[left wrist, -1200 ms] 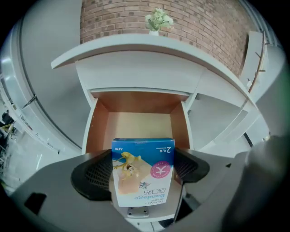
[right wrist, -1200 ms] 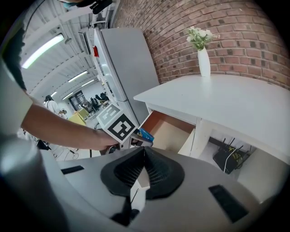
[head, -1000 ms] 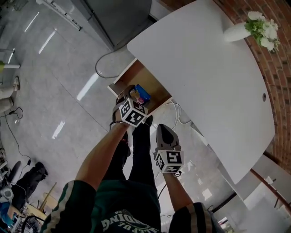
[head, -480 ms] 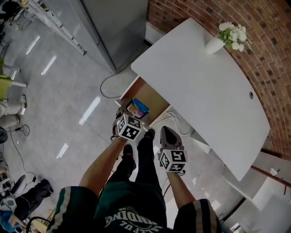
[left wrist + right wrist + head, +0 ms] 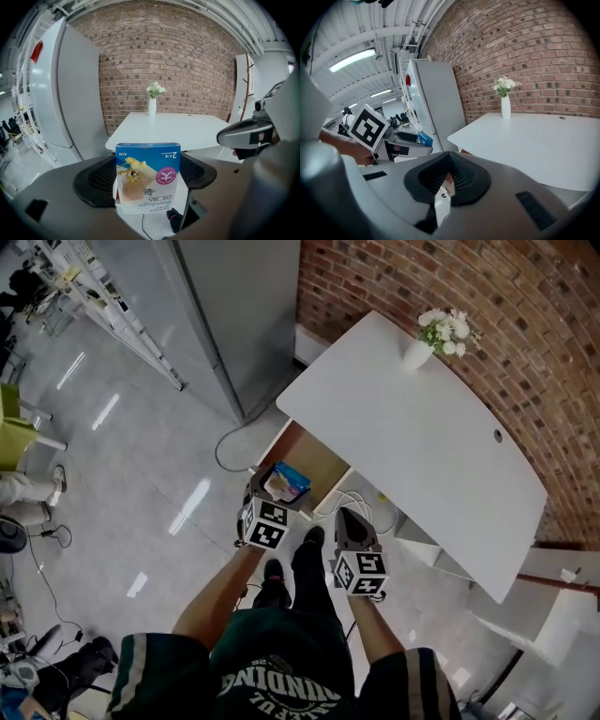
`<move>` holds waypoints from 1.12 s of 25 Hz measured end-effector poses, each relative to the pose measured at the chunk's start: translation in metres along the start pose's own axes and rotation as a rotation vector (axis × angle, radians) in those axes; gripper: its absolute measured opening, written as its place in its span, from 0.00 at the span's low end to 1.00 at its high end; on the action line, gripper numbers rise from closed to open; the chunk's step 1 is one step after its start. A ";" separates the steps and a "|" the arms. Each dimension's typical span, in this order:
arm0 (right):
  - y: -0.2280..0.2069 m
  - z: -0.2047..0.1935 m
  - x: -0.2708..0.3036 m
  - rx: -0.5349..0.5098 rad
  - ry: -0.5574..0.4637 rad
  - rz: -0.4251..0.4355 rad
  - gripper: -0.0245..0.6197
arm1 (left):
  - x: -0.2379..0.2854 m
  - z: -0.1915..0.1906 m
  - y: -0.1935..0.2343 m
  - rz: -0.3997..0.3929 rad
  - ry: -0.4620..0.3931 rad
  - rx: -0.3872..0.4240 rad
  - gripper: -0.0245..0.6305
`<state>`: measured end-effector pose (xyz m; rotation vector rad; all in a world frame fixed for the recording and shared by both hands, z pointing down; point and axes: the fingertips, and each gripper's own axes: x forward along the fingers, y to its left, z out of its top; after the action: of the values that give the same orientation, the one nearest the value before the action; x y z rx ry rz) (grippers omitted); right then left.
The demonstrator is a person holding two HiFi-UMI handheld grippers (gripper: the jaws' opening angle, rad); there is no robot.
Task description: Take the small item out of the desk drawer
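A small blue bandage box sits upright between the black pads of my left gripper, which is shut on it. In the head view the box hangs over the front edge of the open wooden drawer under the white desk, with the left gripper just behind it. My right gripper hovers to the right, below the desk's edge. Its jaws are pressed together with nothing between them. The right gripper view also catches the left gripper and the box.
A white vase of flowers stands at the desk's far end by the brick wall. A tall grey cabinet is left of the desk. Cables lie on the floor by the drawer. My shoes are below the grippers.
The head view has drawn back, so the desk looks smaller and further off. The left gripper still holds the box, now lower in view, nearer the drawer's front edge. The right gripper stayed shut.
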<state>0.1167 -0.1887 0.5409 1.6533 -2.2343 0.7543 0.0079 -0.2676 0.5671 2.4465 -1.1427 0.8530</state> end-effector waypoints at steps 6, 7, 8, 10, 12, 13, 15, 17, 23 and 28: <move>0.018 0.033 -0.020 -0.042 -0.083 0.003 0.08 | -0.040 0.036 -0.003 0.009 -0.101 0.018 0.70; 0.021 0.040 -0.024 -0.049 -0.100 0.002 0.08 | -0.047 0.040 -0.003 0.010 -0.115 0.025 0.70; 0.022 0.048 -0.027 -0.058 -0.118 0.000 0.08 | -0.053 0.046 -0.003 0.010 -0.127 0.032 0.70; 0.024 0.067 -0.033 -0.082 -0.155 -0.004 0.08 | -0.064 0.060 0.001 0.013 -0.157 0.051 0.70; 0.027 0.085 -0.038 -0.107 -0.191 -0.008 0.08 | -0.076 0.076 0.007 0.021 -0.191 0.070 0.70; 0.029 0.092 -0.042 -0.117 -0.208 -0.009 0.07 | -0.081 0.082 0.009 0.022 -0.205 0.076 0.70; 0.032 0.106 -0.048 -0.135 -0.240 -0.011 0.08 | -0.090 0.092 0.013 0.019 -0.230 0.080 0.70; 0.037 0.120 -0.053 -0.153 -0.267 -0.010 0.07 | -0.101 0.104 0.015 0.019 -0.254 0.085 0.70; 0.055 0.147 -0.071 -0.200 -0.381 -0.014 0.08 | -0.129 0.129 0.017 0.024 -0.321 0.115 0.71; 0.063 0.152 -0.078 -0.214 -0.394 -0.009 0.07 | -0.142 0.133 0.017 0.027 -0.342 0.120 0.70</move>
<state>0.0967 -0.1954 0.3598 1.8263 -2.4547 0.1833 -0.0257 -0.2612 0.3748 2.7577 -1.2715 0.5358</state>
